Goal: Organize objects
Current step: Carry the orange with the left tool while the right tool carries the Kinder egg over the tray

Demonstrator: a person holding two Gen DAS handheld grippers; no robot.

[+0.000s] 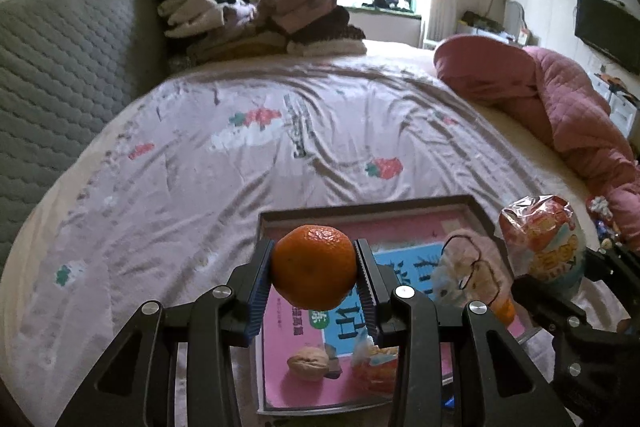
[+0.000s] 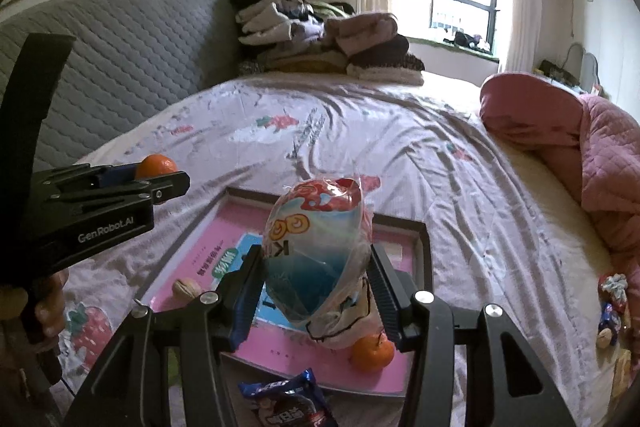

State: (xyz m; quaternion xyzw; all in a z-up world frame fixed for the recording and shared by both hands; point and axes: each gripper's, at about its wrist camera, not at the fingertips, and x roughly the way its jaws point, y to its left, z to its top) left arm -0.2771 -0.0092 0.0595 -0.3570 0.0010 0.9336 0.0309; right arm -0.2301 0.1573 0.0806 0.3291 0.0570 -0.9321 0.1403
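Left wrist view. My left tongs (image 1: pixel 315 269) sit at lower centre, both pads pressed on one tangerine (image 1: pixel 314 267), held clear above the tray (image 1: pixel 360 209). The tray lies on the bedsheet (image 1: pixel 200 187) at lower centre, dark rim, pink printed liner. Counted on the tray in this view: one walnut (image 1: pixel 308 367), one orange-and-white wrapped snack (image 1: pixel 374 367) just right of the walnut, one pale cloth item with a black cord (image 1: pixel 470 267), and one second tangerine (image 1: pixel 505 311), partly hidden at the tray's right side. At right of frame my right tongs (image 1: pixel 560 281) hold one puffy snack bag (image 1: pixel 540 239).

Right wrist view. My right tongs (image 2: pixel 316 275) are at lower centre, pads gripping the one snack bag (image 2: pixel 320 251) by its lower half, above the tray (image 2: pixel 424 239). Counted on the tray: one walnut (image 2: pixel 186 289) at its left, one tangerine (image 2: pixel 372 353) at its near edge, and the cloth item, mostly behind the bag. One blue wrapped snack (image 2: pixel 288 403) lies at the bottom of the frame, near the tray's near edge. The left tongs (image 2: pixel 160 173) enter from the left, with the one held tangerine (image 2: pixel 156 165) showing at the tips; a hand (image 2: pixel 50 303) grips the handle. A few small items (image 2: pixel 610 307) lie at right edge, too small to count.
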